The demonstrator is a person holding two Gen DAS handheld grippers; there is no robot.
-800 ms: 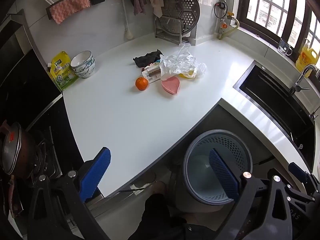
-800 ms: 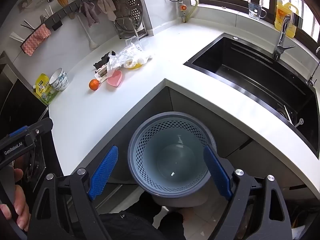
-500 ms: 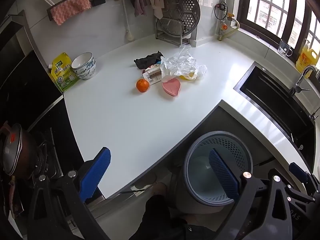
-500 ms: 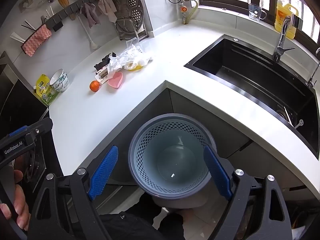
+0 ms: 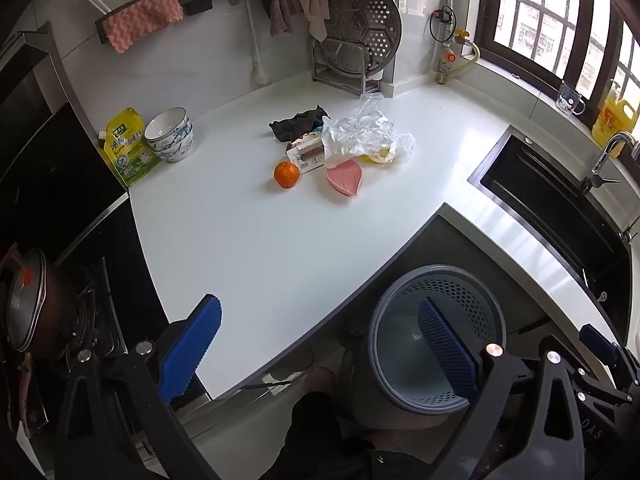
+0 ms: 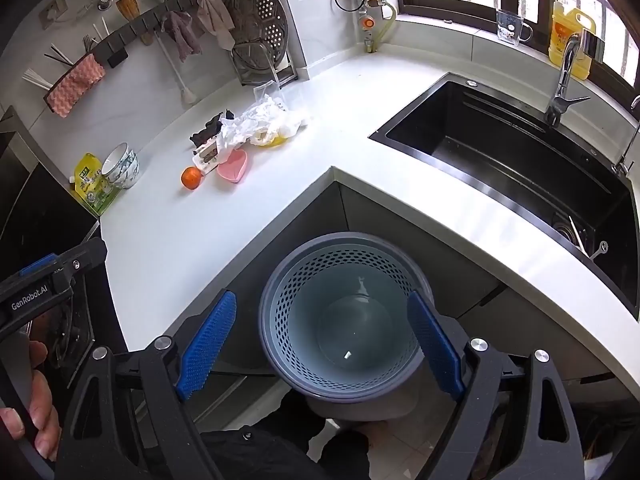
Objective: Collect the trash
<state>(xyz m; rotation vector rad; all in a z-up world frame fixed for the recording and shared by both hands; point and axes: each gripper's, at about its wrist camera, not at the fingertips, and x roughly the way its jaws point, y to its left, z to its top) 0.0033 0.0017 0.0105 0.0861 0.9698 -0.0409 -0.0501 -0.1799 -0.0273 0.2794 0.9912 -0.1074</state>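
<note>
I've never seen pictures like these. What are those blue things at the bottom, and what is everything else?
A person holds two grabbing tools, each with a camera looking forward. The blue pads are claw fingers. One picture is from the left claw, one from the right claw. Both are open and hold nothing. Below sits a round grey plastic bin. On the white kitchen counter lie crumpled clear plastic wrap, a small round orange and a pink heart-shaped dish.
</note>
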